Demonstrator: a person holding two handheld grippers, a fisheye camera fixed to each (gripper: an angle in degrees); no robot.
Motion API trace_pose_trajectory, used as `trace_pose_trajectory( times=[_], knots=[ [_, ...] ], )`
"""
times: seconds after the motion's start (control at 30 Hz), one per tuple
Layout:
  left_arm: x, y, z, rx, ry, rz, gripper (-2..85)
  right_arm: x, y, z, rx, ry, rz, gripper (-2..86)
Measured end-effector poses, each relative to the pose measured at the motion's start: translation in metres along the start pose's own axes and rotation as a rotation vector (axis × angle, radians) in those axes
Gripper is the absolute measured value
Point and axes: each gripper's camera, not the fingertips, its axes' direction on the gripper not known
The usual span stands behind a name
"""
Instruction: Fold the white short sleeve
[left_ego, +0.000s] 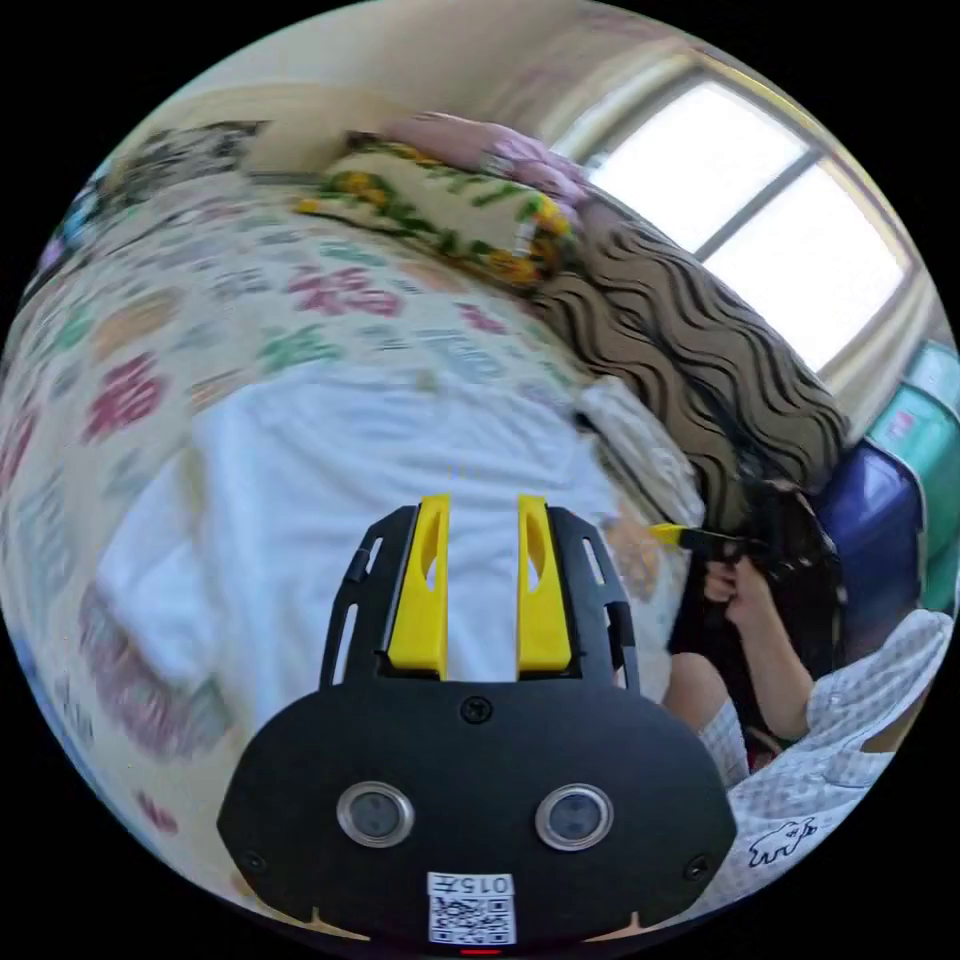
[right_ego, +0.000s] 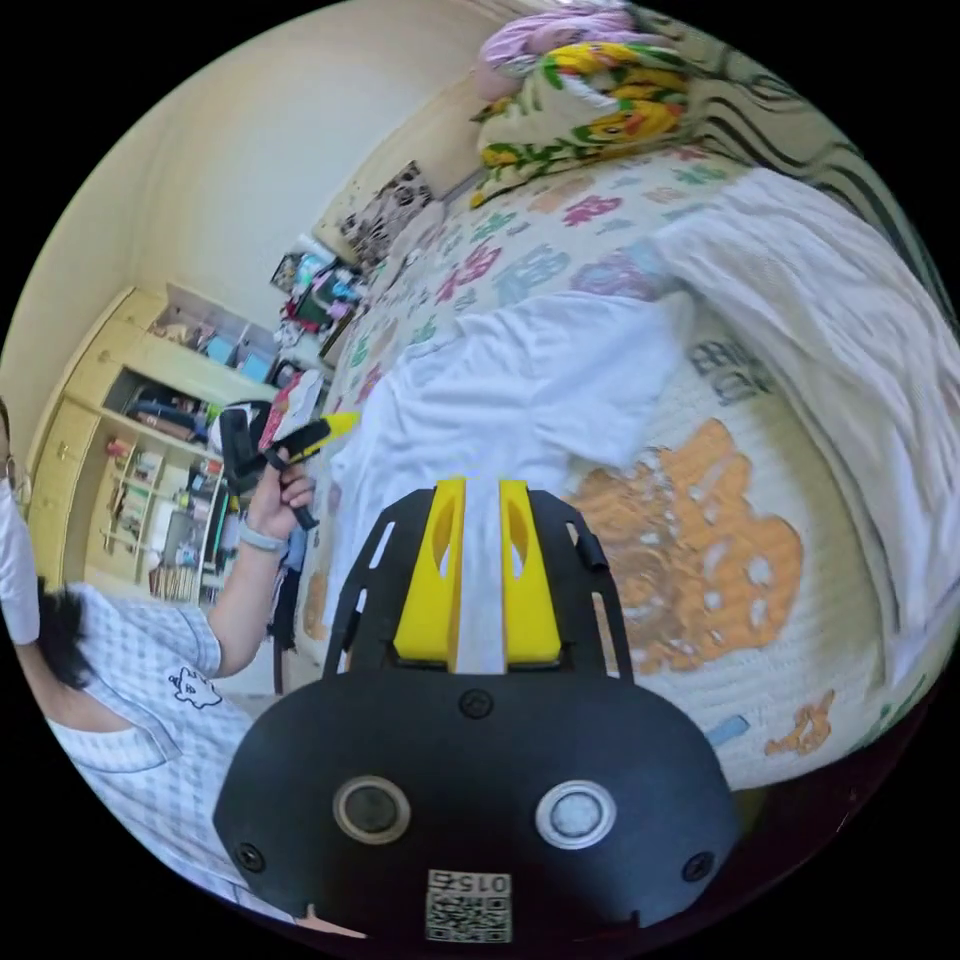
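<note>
Left gripper (left_ego: 483, 500): jaws slightly apart, empty, above white short sleeve (left_ego: 380, 480) spread on patterned bed (left_ego: 150, 330). Right gripper (right_ego: 482, 485): narrow gap, holding nothing.

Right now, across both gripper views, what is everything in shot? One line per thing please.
white short sleeve: one, white, spread on the bedspread under both grippers.
bedspread: one, cream with coloured patterns, covering the bed.
white cloth: one, white, lying on the bed beside the shirt.
wavy blanket: one, brown with dark stripes, heaped along the window side.
floral pillow: one, cream, yellow and green, at the head of the bed.
pink bundle: one, pink, on top of the pillow.
window: one, bright, behind the blanket.
shelves: one unit, pale yellow, cluttered, by the wall.
left gripper: black, yellow jaws slightly apart, over the shirt.
right gripper: same, jaws slightly apart, over the shirt.
</note>
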Motion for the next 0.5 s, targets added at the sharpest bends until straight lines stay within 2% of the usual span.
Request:
trace_pose_trajectory(
  times=[0.07,0.17,0.37,0.5],
  knots=[
    [-0.066,0.056,-0.052,0.067,-0.173,-0.229,9.7,-0.032,-0.013,0.036,-0.062,-0.037,-0.089,6.3],
    [-0.129,0.111,-0.089,0.130,-0.150,-0.439,9.6,-0.093,-0.035,0.105,-0.170,-0.094,-0.251,6.8],
    [-0.178,0.151,-0.110,0.219,-0.032,-0.470,10.1,-0.214,-0.066,0.260,-0.385,-0.085,-0.472,8.0],
    [-0.195,0.163,-0.114,0.226,0.017,-0.398,9.3,-0.266,-0.064,0.370,-0.554,0.030,-0.545,8.4]
  ],
)
